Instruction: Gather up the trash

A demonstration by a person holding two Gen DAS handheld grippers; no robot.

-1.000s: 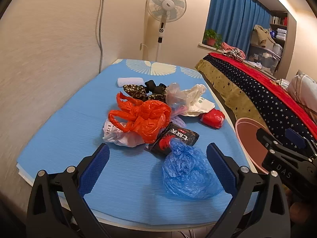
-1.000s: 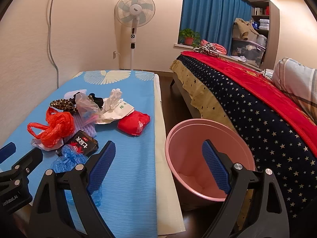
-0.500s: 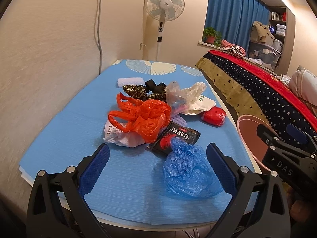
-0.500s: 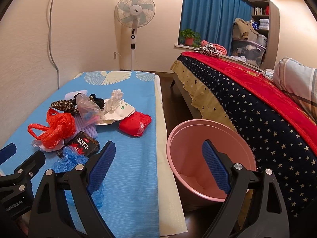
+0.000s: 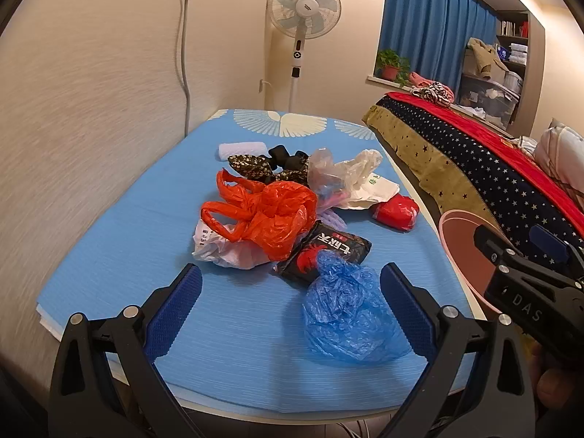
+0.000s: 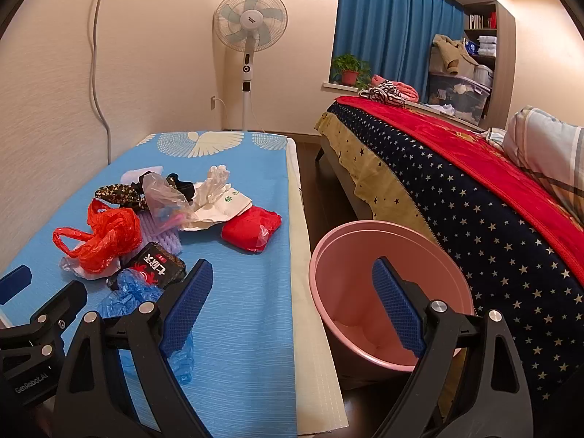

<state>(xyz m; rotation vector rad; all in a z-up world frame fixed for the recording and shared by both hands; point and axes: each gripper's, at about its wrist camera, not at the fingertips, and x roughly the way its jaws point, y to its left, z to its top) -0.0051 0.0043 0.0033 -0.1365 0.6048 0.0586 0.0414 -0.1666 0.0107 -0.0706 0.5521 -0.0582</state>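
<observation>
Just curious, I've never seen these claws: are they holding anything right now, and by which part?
Nothing is held. The left gripper and the right gripper are both open and empty.

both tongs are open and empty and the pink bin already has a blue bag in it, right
Not quite. The bin holds no bag, as the right wrist view shows; the blue bag lies on the mat. Both the left tongs and right tongs are open and empty.

You've got a standing fan (image 6: pixel 250 18) in the far corner, blue curtains (image 6: pixel 387 33) with a potted plant (image 6: pixel 349 69) on the sill, and a bed with a starred navy-and-red blanket (image 6: pixel 474 197) along the right. Shelves (image 5: pixel 511 47) sit behind it.
</observation>
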